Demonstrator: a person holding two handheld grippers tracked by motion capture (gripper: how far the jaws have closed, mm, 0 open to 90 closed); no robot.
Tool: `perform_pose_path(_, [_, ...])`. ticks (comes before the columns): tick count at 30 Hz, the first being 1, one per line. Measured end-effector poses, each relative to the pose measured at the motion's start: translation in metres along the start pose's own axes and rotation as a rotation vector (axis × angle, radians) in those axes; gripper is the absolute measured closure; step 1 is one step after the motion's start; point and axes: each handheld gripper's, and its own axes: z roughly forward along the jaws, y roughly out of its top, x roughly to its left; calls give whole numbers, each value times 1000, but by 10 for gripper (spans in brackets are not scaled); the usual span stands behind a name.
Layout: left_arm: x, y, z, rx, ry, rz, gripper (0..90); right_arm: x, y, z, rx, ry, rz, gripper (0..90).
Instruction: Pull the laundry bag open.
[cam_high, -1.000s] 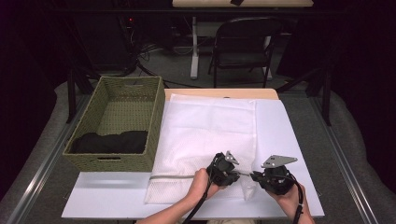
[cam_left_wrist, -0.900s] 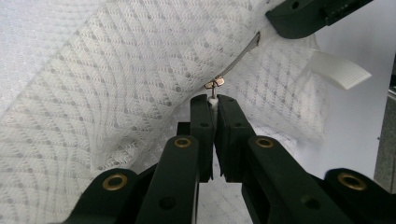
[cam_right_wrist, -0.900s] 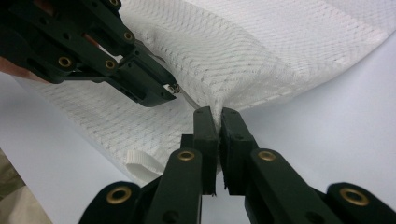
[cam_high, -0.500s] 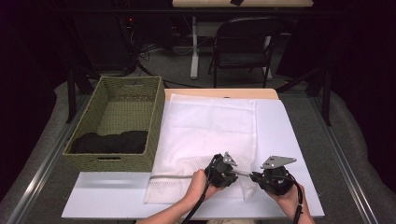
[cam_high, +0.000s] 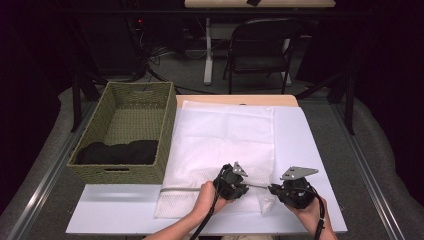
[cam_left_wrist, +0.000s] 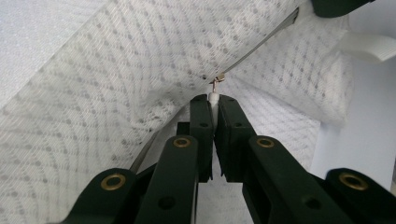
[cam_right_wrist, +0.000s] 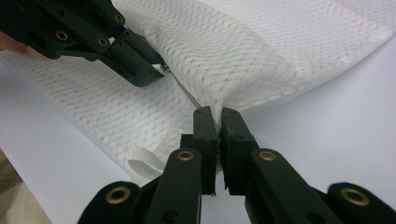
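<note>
A white mesh laundry bag (cam_high: 225, 135) lies flat on the white table (cam_high: 310, 150), its grey zipper (cam_high: 180, 189) running along the near edge. My left gripper (cam_high: 246, 186) is shut on the zipper's small white pull tab (cam_left_wrist: 213, 97), just below the metal slider (cam_left_wrist: 217, 80). My right gripper (cam_high: 272, 189) is shut on the bag's edge (cam_right_wrist: 243, 95) where the zipper ends, so the zipper stretches taut between the two. In the right gripper view the left gripper (cam_right_wrist: 152, 74) sits close, up and to the left. A white fabric loop (cam_right_wrist: 142, 167) hangs from the bag's corner.
A woven green basket (cam_high: 167, 130) stands at the table's left with a black garment (cam_high: 117, 151) in its near end. Beyond the table's far edge are a folding chair (cam_high: 262, 45) and cables on the floor.
</note>
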Motion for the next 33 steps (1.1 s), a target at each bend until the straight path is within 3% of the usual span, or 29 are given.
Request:
perform_pose_path(7, [3,-5,-2,-5,-17,-17,861,0,0,0,2,2,-6,861])
perform_pose_path(33, [16,-26,-15,15,16,-38,861,-2,-1,0,12,-10,-1,861])
